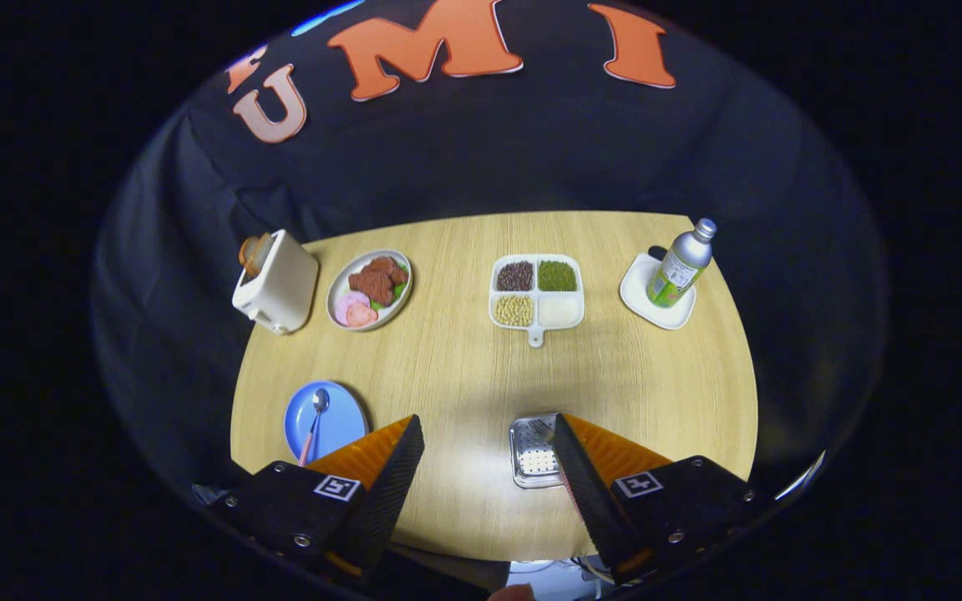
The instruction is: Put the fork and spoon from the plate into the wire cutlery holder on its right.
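gripper [488,434] is held high over the near side of the round wooden table [464,376], fingers spread wide apart w/ nothing between them, only bare tabletop seen in the gap. blue plate [346,421] is found just ahead of the left finger, partly covered by it, close to the table's near-left edge. a spoon [316,417] w/ pinkish handle is laid on the plate, bowl end pointing away. fork can't be made out for sure. wire cutlery holder [531,451] is seen right beside the right finger's tip, partly hidden behind it; smth metallic is glimpsed at its top, not identifiable. plate and holder are kept well apart by an open strip of wood. far side is lined w/ a white toaster [276,284] at the left edge, an oval dish of food [370,289], a four-compartment tray [537,292] w/ beans/grains, and a bottle [681,265] stood on a white square dish [644,300] near the right edge. wide clear middle is left between the far row and the near items.
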{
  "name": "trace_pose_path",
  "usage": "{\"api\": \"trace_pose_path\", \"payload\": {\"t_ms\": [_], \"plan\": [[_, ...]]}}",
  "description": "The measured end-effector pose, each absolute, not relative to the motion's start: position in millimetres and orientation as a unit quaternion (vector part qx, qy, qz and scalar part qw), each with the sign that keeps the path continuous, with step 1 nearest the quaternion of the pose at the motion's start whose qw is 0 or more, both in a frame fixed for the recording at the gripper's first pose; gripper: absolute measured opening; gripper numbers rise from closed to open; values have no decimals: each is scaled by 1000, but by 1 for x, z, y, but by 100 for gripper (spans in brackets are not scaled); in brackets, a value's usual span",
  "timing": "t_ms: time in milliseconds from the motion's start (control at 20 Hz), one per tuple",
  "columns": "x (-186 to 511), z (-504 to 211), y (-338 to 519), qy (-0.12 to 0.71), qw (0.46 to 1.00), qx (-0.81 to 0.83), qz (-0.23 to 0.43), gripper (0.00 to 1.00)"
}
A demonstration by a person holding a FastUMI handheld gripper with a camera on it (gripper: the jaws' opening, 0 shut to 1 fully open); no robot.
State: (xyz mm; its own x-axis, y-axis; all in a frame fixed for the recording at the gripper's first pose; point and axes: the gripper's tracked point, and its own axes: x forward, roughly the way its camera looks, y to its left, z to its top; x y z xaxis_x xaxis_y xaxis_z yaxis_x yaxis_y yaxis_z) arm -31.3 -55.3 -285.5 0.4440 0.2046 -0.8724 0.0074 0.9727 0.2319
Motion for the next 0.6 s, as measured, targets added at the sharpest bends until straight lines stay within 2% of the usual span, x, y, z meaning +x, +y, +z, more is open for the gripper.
{"api": "trace_pose_path", "payload": {"t_ms": [350,600], "plan": [[12,-224,-32,303,949,70,40,96],[27,-148,-3,104,994,23,36,97]]}}
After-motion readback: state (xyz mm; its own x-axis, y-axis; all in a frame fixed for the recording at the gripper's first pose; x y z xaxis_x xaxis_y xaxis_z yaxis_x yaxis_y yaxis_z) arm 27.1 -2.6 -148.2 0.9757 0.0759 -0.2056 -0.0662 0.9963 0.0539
